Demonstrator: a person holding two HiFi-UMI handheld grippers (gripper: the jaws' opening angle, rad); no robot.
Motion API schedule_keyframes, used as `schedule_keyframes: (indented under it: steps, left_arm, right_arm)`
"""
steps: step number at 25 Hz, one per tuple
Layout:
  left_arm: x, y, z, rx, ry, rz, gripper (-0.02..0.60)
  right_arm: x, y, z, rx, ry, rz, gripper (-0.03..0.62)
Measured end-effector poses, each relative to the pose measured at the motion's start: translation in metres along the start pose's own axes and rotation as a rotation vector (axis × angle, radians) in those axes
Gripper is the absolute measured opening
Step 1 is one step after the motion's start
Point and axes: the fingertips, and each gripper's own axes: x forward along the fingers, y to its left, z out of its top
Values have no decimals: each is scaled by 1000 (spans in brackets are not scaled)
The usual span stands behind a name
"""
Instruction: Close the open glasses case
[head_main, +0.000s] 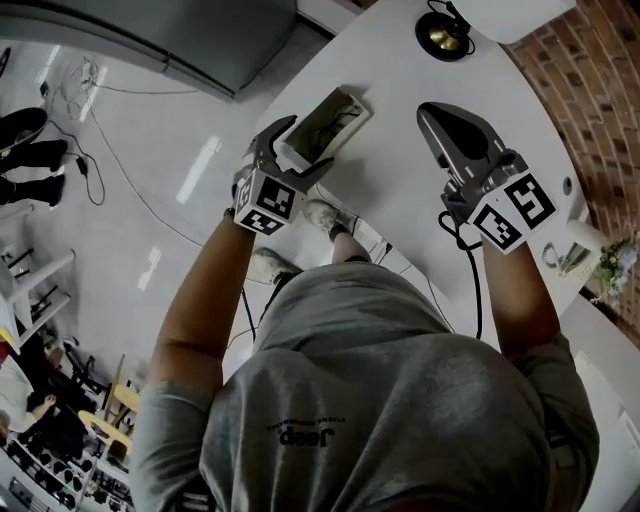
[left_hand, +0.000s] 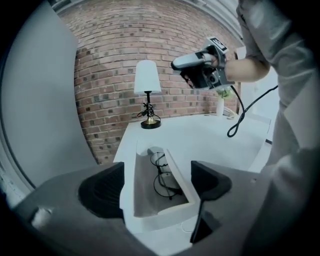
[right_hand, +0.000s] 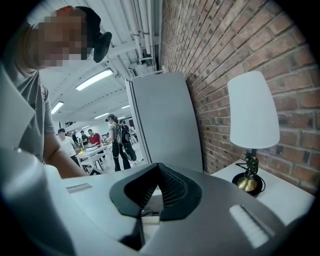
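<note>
The white glasses case (head_main: 322, 122) lies open on the white table (head_main: 400, 190), near its left edge, with dark-rimmed glasses (left_hand: 165, 176) inside. My left gripper (head_main: 300, 150) is open and straddles the case's near end (left_hand: 156, 212). One dark pad (left_hand: 102, 190) stands just left of the case wall, the other on the right beside the raised lid edge (left_hand: 180, 175). My right gripper (head_main: 440, 115) hovers over the table to the right of the case. Its jaws meet at the tips with nothing in them (right_hand: 159, 169). It also shows held high in the left gripper view (left_hand: 200, 67).
A white-shaded lamp (left_hand: 147, 92) with a brass base (head_main: 443, 36) stands at the table's far end against the brick wall (head_main: 590, 90). A black cable (left_hand: 240, 117) trails from the right gripper. Small items (head_main: 570, 252) sit at the right. A grey cabinet (right_hand: 162, 120) stands left.
</note>
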Motion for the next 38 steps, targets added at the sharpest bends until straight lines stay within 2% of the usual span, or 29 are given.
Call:
schedule_keyframes:
  steps: [14,38]
  left_arm:
    - [24,-4,-33,45,101,3,420]
    - [25,-13,-32,140,125,32,364]
  right_arm:
    - [-2,-7,-14,21,11,-5,9]
    - [12,9,-15,22,26,22,9]
